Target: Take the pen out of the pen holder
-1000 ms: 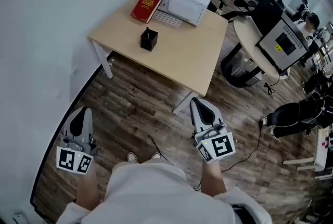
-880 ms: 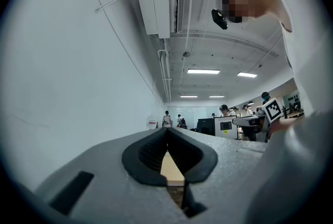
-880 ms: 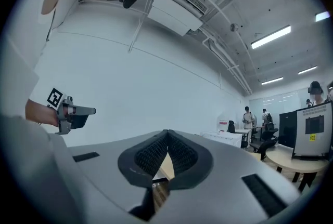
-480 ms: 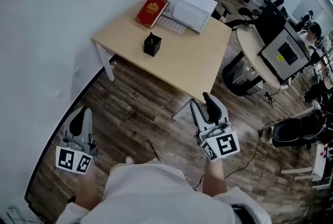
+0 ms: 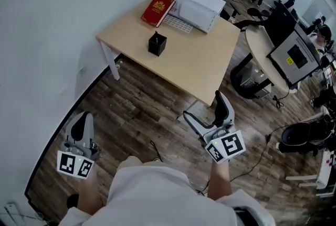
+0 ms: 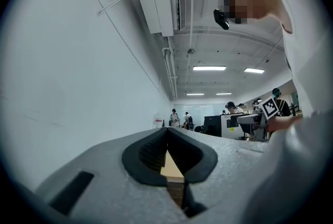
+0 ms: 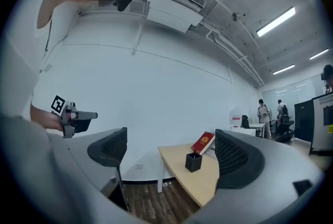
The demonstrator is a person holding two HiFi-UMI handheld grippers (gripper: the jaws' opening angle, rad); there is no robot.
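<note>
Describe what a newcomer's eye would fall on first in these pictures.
The black pen holder stands alone on the pale table, with a red book at its far edge. Nearer, the right tongs have just been opening, wide and empty, over the wood floor; the left tongs are shut.

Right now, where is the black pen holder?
In the head view the pen holder stands on the wooden table, toward its left side, near the red book.

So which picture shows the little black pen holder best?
The head view: the pen holder stands in full sight on the table, seen from above with its top open. The right gripper view shows it smaller and side-on. The left gripper view doesn't show it at all.
</note>
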